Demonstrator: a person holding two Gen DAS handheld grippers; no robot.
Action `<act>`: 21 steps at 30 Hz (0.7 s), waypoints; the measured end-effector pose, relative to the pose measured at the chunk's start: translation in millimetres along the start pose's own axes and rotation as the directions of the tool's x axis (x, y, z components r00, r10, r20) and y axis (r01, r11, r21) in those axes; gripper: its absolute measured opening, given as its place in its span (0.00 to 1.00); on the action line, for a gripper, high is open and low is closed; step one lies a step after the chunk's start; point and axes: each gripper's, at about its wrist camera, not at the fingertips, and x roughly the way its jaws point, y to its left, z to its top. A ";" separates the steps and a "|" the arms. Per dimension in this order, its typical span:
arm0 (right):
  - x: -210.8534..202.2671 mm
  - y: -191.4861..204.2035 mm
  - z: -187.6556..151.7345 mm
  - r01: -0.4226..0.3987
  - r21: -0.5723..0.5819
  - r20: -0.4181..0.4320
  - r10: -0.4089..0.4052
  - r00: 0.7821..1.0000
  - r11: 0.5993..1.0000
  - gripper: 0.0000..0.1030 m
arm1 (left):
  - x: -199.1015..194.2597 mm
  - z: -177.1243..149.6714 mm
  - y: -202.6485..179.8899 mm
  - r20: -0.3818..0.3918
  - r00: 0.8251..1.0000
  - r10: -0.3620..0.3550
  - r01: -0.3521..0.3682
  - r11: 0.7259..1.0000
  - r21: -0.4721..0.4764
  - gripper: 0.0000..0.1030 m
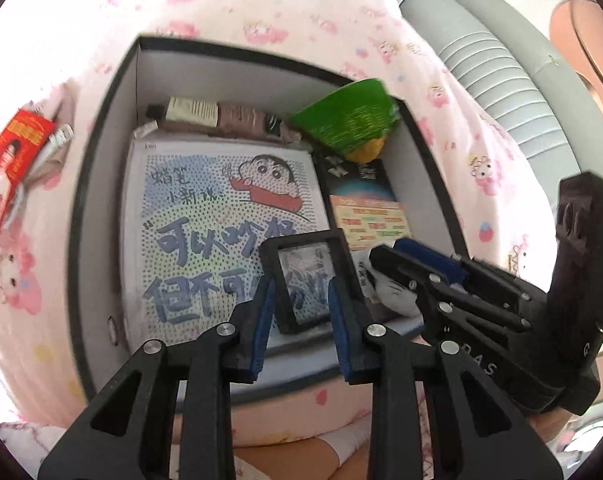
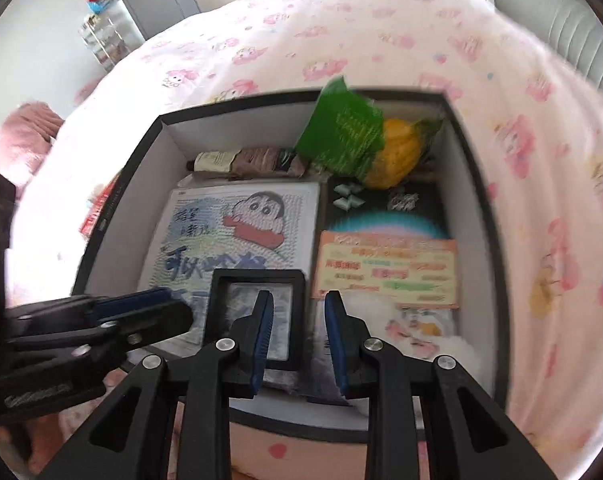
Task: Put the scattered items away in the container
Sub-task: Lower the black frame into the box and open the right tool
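Blue-padded jaws of both the left gripper (image 1: 299, 300) and right gripper (image 2: 299, 312) stand parted and empty above the box (image 1: 101, 128).

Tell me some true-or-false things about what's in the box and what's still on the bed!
1. The box sits on a pink patterned bed sheet. True.
2. The cartoon book lies outside the box. False: it lies flat inside the box.
3. A green packet is in the far corner of the box, against a yellow thing. True.
4. A red packet is still on the bed outside the box. True.
5. The left tool grips the green packet. False: nothing is pressed between its blue pads.
6. The small black frame hangs on a wall. False: it lies in the box.
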 end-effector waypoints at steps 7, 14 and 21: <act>-64.7 29.8 -19.5 0.026 -0.063 0.192 -0.013 0.981 0.998 0.26 | -47.3 -19.9 -18.2 0.098 0.995 0.014 -0.020 0.998 0.051 0.32; -85.4 56.5 -40.7 -0.015 -0.074 0.224 0.031 0.974 0.997 0.26 | -85.4 -49.2 -12.9 0.131 0.991 0.009 -0.020 0.997 0.080 0.31; -80.3 115.6 -39.8 -0.110 -0.159 0.184 0.139 0.973 0.981 0.26 | -130.5 -67.1 33.3 0.171 0.984 0.055 -0.061 0.998 0.031 0.31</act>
